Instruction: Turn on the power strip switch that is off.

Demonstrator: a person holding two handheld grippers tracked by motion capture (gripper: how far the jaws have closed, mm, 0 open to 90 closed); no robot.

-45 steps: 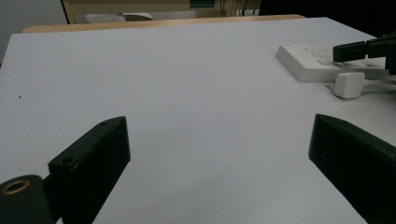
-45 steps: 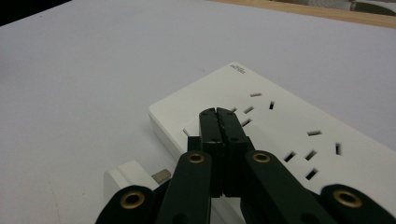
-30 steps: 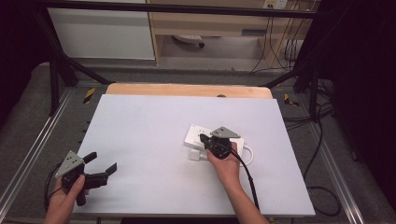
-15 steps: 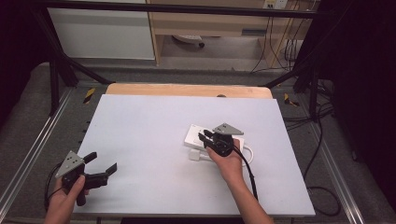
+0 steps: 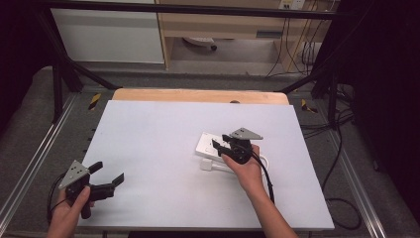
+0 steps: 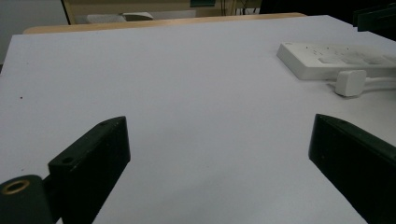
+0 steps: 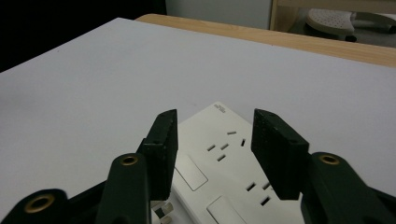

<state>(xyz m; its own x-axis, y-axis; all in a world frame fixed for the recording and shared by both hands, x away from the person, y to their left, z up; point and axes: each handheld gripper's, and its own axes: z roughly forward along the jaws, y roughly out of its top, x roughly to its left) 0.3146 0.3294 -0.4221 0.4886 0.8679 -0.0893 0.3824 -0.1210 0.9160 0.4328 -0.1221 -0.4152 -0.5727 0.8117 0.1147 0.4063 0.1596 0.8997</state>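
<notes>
A white power strip (image 5: pixel 207 144) (image 6: pixel 336 58) (image 7: pixel 224 163) lies flat right of the table's middle. A white plug (image 5: pixel 209 165) (image 6: pixel 351 82) with a white cable rests on the table against its near side. My right gripper (image 5: pixel 221 145) (image 7: pixel 215 140) hovers over the strip's near end. Its jaws have just been opening and now stand apart with nothing gripped; the strip's sockets show below the gap. My left gripper (image 5: pixel 107 172) (image 6: pixel 219 154) is held wide open and empty near the front left corner, pointing towards the strip.
The white tabletop (image 5: pixel 163 129) has a bare wooden strip (image 5: pixel 198 95) along its far edge. Metal rails run along both sides. Cables (image 5: pixel 341 208) trail on the floor at the right.
The right gripper's jaws, shut a second ago, have spread apart above the power strip. The left gripper has stayed where it was.
</notes>
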